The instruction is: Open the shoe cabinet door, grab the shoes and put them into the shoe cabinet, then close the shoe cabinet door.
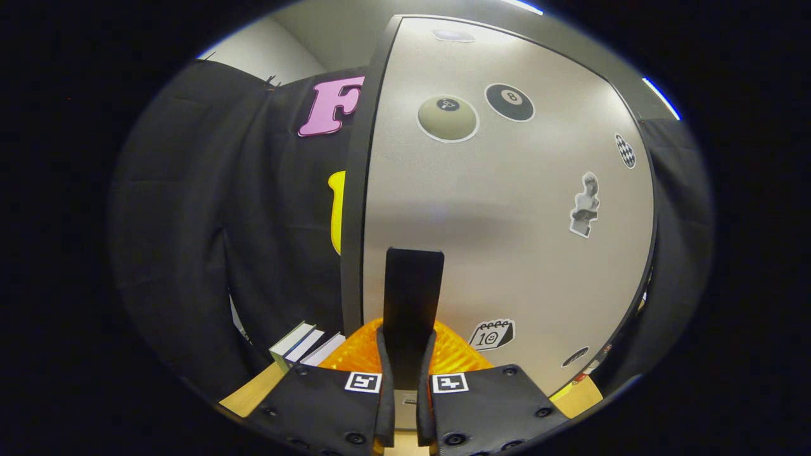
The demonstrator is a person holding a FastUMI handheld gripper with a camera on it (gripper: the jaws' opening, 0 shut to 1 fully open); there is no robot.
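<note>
The gripper [405,354] has its two fingers clamped on the black handle [412,297] of the shoe cabinet door [507,221], which stands upright between them and rises just beyond their tips. The grey door (dotted with stickers, an eight-ball [510,102] among them) faces the fingers close up. Behind the fingertips sits something orange and ribbed [355,354], possibly a shoe. A few books [304,347] stand beside it on the wooden table [244,399].

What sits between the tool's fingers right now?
In the gripper view, the cabinet door's upright black handle stands between the tool's fingers, which close on it.
</note>
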